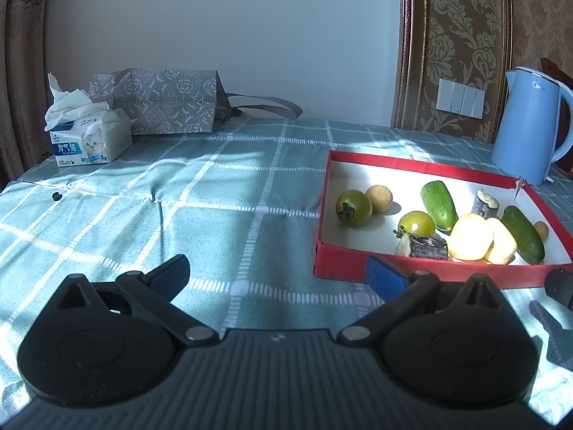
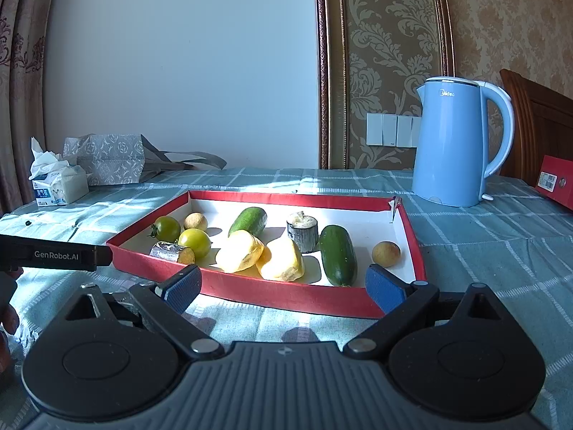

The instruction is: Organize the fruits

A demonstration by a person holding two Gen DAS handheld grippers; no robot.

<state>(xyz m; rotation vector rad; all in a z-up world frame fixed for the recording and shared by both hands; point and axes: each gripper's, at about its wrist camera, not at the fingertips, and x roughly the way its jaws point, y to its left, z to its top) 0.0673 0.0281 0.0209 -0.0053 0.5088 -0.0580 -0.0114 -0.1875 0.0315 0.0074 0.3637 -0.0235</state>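
A red tray with a white floor holds the fruit: two green tomatoes, two green cucumbers, two yellow pieces, two sugarcane stubs and two small round brown fruits. My right gripper is open and empty at the tray's near wall. My left gripper is open and empty over the cloth, left of the tray. The left gripper's side shows in the right wrist view.
A blue kettle stands behind the tray on the right. A tissue pack and a grey patterned bag sit at the far left by the wall. A red box lies at the right edge. A checked green cloth covers the table.
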